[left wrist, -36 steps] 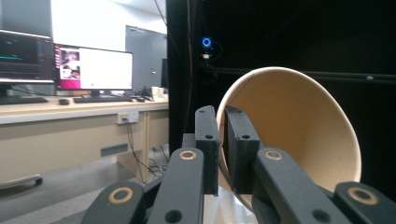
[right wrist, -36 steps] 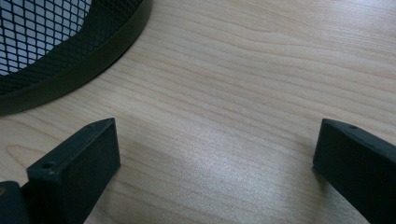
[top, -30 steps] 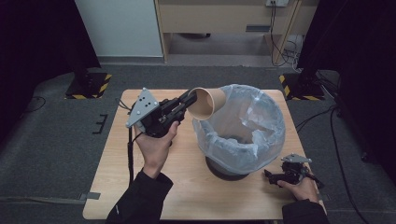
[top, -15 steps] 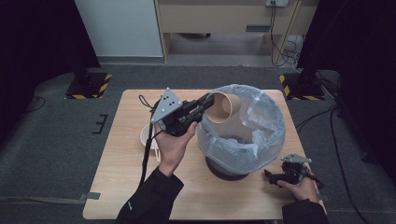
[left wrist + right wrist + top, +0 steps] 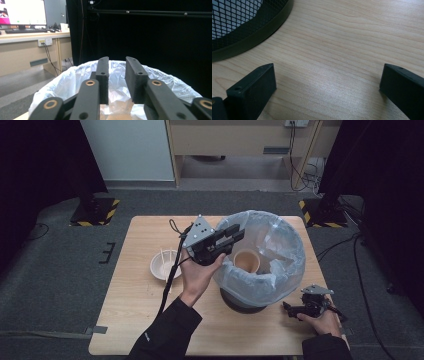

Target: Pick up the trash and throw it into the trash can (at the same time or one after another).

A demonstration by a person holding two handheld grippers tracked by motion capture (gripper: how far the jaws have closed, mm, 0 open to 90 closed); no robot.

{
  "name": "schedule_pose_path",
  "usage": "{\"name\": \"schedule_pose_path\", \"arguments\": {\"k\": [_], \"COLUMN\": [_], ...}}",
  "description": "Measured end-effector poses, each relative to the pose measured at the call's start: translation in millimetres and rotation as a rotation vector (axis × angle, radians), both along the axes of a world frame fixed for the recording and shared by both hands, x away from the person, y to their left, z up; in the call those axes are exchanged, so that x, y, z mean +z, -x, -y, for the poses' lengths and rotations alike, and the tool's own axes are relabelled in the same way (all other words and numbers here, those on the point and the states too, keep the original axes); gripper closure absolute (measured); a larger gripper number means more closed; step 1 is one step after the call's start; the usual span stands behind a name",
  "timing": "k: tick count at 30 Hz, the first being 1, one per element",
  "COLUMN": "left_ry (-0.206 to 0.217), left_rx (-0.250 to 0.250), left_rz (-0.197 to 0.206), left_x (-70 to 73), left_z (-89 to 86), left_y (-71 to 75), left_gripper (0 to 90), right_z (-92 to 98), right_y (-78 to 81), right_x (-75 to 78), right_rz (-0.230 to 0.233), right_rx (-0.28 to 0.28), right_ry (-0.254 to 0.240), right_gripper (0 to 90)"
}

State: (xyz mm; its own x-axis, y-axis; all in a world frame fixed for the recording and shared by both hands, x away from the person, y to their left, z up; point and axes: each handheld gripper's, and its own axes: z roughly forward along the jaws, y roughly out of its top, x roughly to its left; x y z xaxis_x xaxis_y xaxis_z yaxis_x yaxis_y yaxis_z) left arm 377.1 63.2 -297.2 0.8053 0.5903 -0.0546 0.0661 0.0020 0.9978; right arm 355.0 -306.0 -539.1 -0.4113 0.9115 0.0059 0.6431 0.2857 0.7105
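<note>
A brown paper cup (image 5: pixel 246 261) lies inside the bin (image 5: pixel 285 232), a black mesh bin lined with a clear plastic bag. My left gripper (image 5: pixel 231 235) hovers over the bin's left rim, pointing across it. Its jaws have just been opening, and nothing is between them. In the left gripper view the left gripper (image 5: pixel 117 75) shows a small gap over the bag (image 5: pixel 72 82), with a brown patch of the cup (image 5: pixel 117 111) below. My right gripper (image 5: pixel 291 309) rests on the table at the front right, open and empty. In the right gripper view the right gripper (image 5: pixel 327 82) faces bare wood beside the bin's base (image 5: pixel 249 35).
A white bowl (image 5: pixel 159 270) with pale sticks across it sits on the wooden table (image 5: pixel 130 330), left of my left hand. The left gripper's black cable (image 5: pixel 170 270) trails over the bowl. Desks and cables stand beyond the table's far edge.
The left gripper carried the cup rightward over the bin's rim, then opened. The cup left the jaws and now lies in the bin. The right gripper has stayed put.
</note>
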Motion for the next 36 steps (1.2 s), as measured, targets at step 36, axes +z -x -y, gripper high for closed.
{"name": "schedule_pose_path", "arguments": {"k": [36], "left_ry": [-0.14], "left_rx": [0.384], "left_rz": [-0.201], "left_x": [-99.2], "left_z": [-172.9], "left_y": [1.5], "left_gripper": [49.5], "right_z": [-0.1], "right_y": [0.3], "right_x": [0.0], "right_rz": [-0.001], "right_rx": [0.006], "right_ry": [0.001], "right_gripper": [0.9]}}
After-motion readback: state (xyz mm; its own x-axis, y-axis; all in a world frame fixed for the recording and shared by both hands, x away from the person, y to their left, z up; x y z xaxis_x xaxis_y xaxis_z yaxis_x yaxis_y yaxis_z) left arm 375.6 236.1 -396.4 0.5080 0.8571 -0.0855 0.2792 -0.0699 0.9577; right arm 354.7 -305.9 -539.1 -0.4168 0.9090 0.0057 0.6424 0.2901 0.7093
